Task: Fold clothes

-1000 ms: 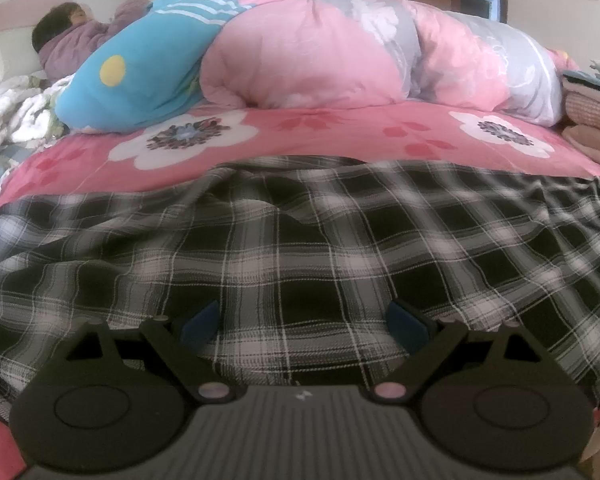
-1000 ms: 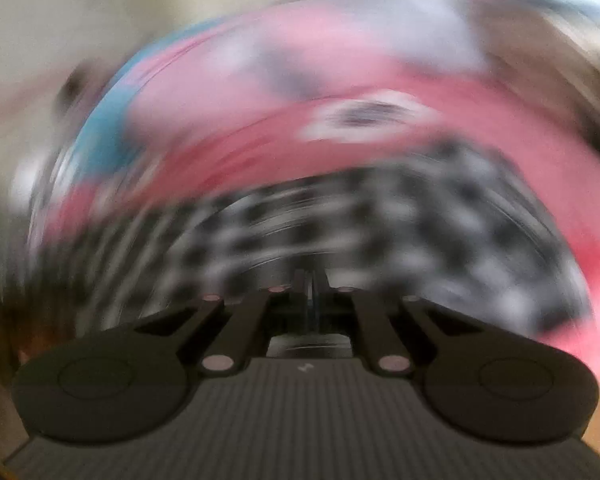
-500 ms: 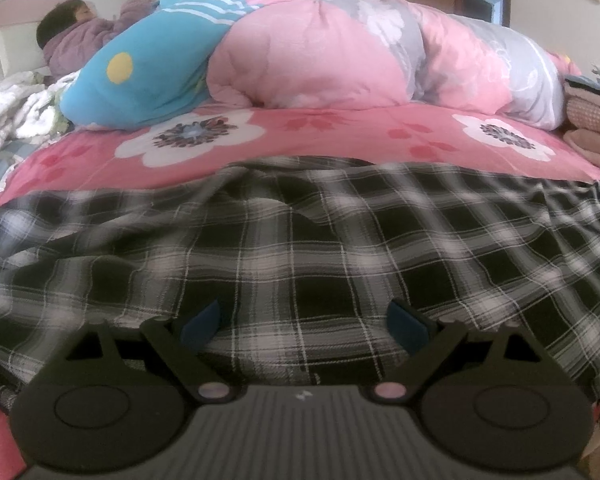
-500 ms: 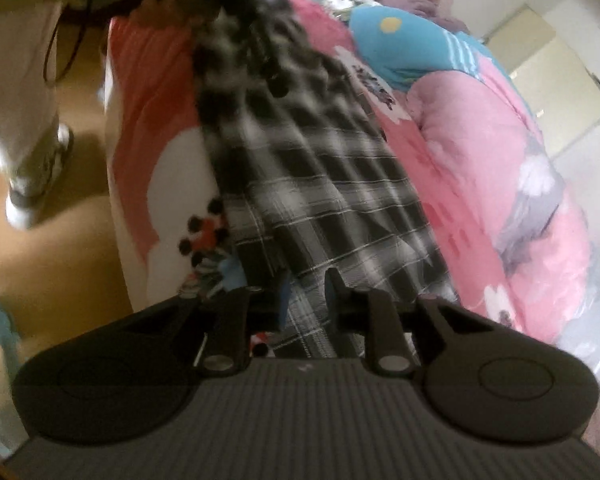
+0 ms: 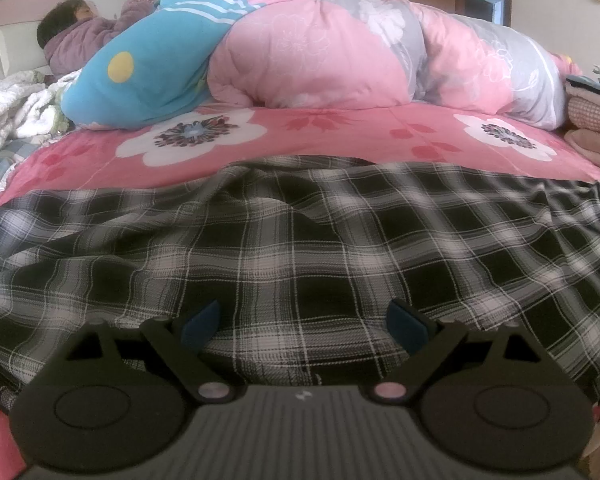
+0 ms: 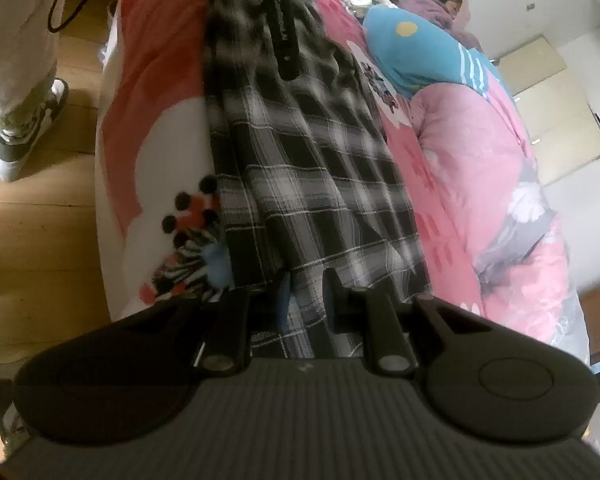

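Left wrist view: left gripper [image 5: 303,322] spread wide over plaid garment [image 5: 300,248] on bed [image 5: 340,136].

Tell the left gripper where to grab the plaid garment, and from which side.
Take the plaid garment at its near hem, just ahead of the open left gripper, coming in low from the bed's near edge. The cloth lies spread flat, so only that edge offers a lip; the right gripper straddles the other end.
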{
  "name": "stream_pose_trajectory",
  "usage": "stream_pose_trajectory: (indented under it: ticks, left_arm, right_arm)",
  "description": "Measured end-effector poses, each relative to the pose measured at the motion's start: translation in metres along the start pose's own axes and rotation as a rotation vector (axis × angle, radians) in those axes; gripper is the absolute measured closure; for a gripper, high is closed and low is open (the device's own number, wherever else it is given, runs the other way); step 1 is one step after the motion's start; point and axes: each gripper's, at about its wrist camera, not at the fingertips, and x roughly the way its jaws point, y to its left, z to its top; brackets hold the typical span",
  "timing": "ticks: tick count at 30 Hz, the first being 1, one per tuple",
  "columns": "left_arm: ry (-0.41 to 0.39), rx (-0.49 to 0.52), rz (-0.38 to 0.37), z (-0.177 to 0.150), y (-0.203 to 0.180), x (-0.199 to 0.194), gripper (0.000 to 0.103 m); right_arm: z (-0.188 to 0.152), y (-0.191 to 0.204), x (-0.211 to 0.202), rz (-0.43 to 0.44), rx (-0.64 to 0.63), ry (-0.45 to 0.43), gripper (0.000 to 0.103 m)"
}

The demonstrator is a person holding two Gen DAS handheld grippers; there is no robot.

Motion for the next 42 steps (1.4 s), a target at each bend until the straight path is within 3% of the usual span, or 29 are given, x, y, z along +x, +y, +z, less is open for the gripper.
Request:
stream_pose_trajectory:
  ticks: [4,5,6,17,32,37,42]
  left_arm:
    - [0.001,0.0,0.001,0.0,0.0,0.0,0.011]
    - [0.001,0.001,0.001,0.0,0.0,0.0,0.011]
    - [0.001,0.001,0.001,0.0,0.0,0.0,0.011]
    - [0.001,0.002,0.006,-0.001,0.003,-0.003,0.011]
    - [-0.003,0.005,0.018,-0.004,0.01,-0.01,0.011]
    - [-0.103,-0.01,0.023,0.002,0.009,-0.024,0.012]
    - [-0.182,0.02,-0.104,0.013,-0.017,-0.034,0.012]
  right_arm:
    - [0.0,-0.001,0.005,-0.014,0.015,0.003,0.09]
    - [0.0,-0.001,0.005,-0.018,0.023,-0.001,0.1]
    - [0.001,-0.002,0.004,-0.024,0.034,-0.006,0.102]
    - [0.002,0.001,-0.025,-0.007,0.066,-0.049,0.103]
    - [-0.006,0.016,-0.011,0.072,0.078,0.019,0.102]
    - [-0.015,0.008,-0.014,0.088,0.212,0.044,0.101]
    - [-0.044,-0.014,-0.034,0.094,0.505,0.076,0.099]
